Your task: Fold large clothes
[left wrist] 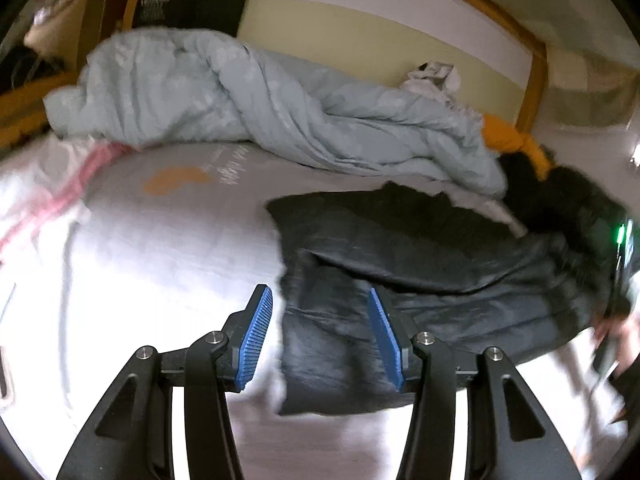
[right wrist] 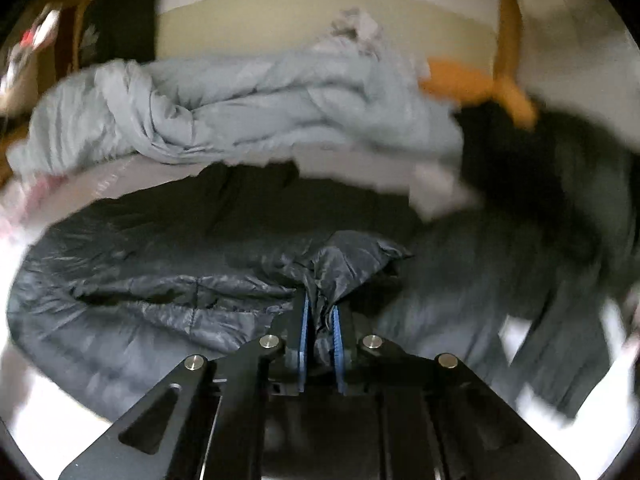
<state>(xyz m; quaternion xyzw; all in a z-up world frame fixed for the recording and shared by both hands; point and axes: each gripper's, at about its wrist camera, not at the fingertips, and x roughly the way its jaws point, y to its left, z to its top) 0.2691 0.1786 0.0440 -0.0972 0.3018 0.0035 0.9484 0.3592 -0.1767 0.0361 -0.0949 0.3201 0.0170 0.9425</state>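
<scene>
Right gripper (right wrist: 320,320): clamped on a pinch of the dark puffer jacket (right wrist: 168,264).
Left gripper (left wrist: 320,332): half open, empty, jacket edge at its 1 o'clock.
Jacket: spread on the bed (left wrist: 140,240).
Risk: slick fabric slipping out under pull; blue duvet (left wrist: 240,96) at 12 o'clock snagging.

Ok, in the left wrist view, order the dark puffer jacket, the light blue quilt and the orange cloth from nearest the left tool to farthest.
1. Dark puffer jacket: just ahead of the left tool, one edge between its open pads.
2. Light blue quilt: bunched behind the jacket.
3. Orange cloth: far right, by the bed frame.
</scene>
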